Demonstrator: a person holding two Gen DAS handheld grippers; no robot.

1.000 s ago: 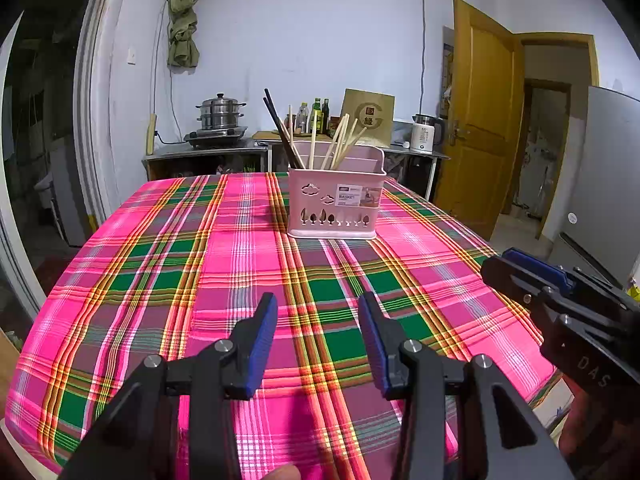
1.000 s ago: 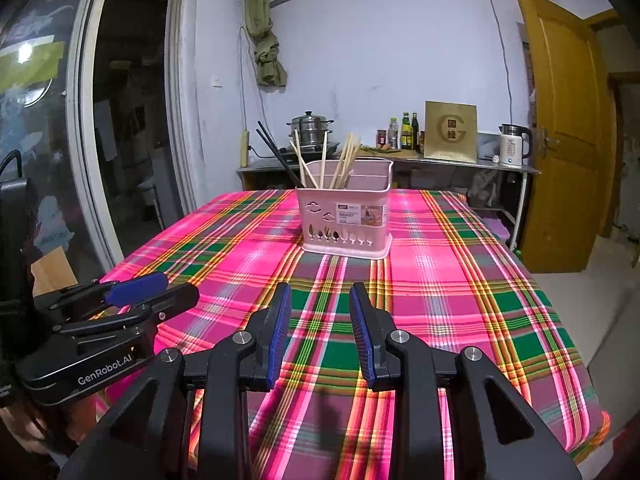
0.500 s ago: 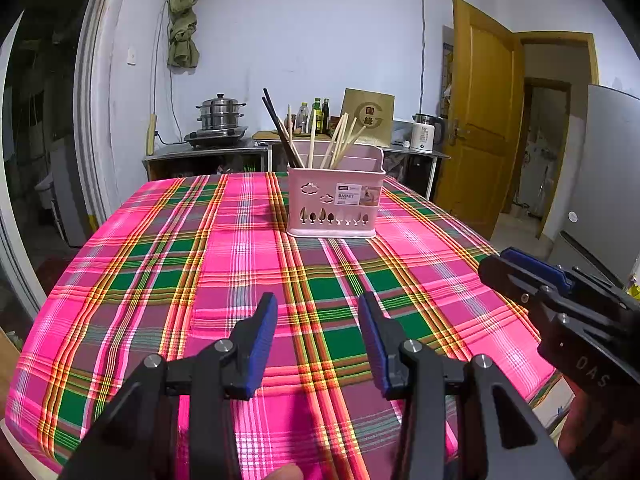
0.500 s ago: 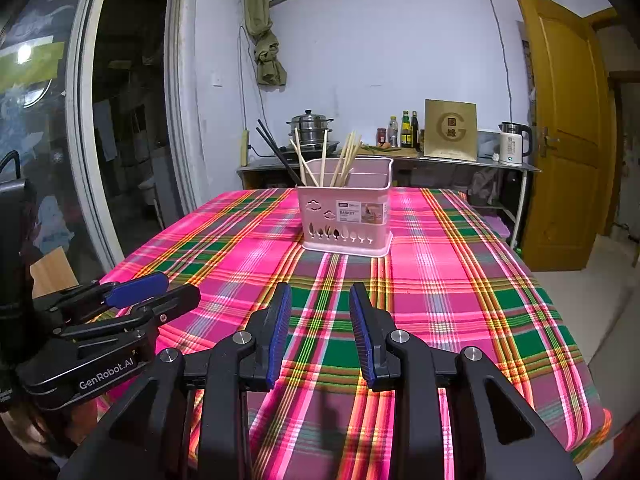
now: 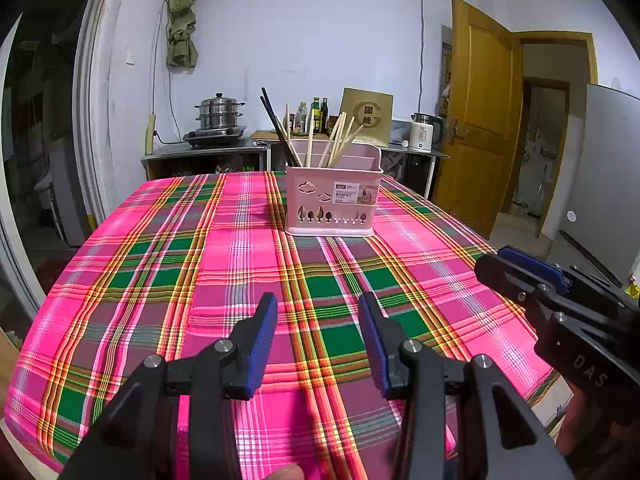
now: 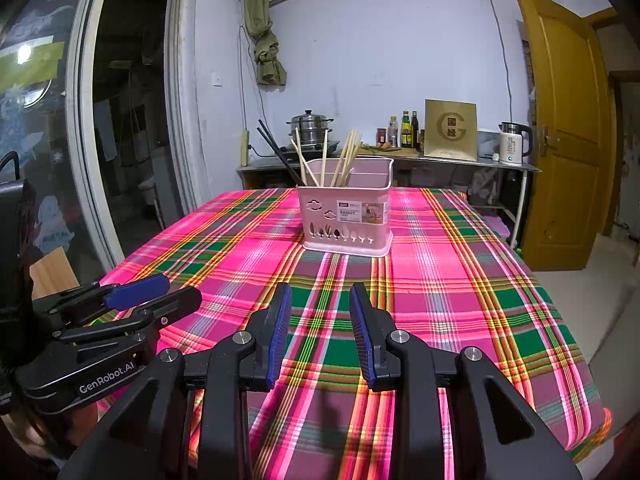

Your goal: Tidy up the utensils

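A pink utensil basket (image 5: 332, 204) (image 6: 346, 216) stands on the far middle of the plaid tablecloth (image 5: 240, 264) (image 6: 440, 280). Several pale wooden chopsticks (image 5: 338, 138) (image 6: 347, 156) and a dark pair (image 5: 276, 124) (image 6: 278, 152) stick up out of it. My left gripper (image 5: 318, 310) hovers over the near edge of the table, open, with nothing between its blue pads. My right gripper (image 6: 320, 300) is likewise open and empty, well short of the basket. Each gripper shows at the side of the other's view: the right gripper (image 5: 516, 260) and the left gripper (image 6: 160, 292).
Behind the table a metal counter (image 6: 440, 158) carries a steel steamer pot (image 5: 219, 114), bottles (image 6: 406, 130), a gold box (image 6: 450, 130) and a white kettle (image 6: 512, 144). A wooden door (image 5: 476, 120) stands open at the right. A glass sliding door (image 6: 80, 140) is at the left.
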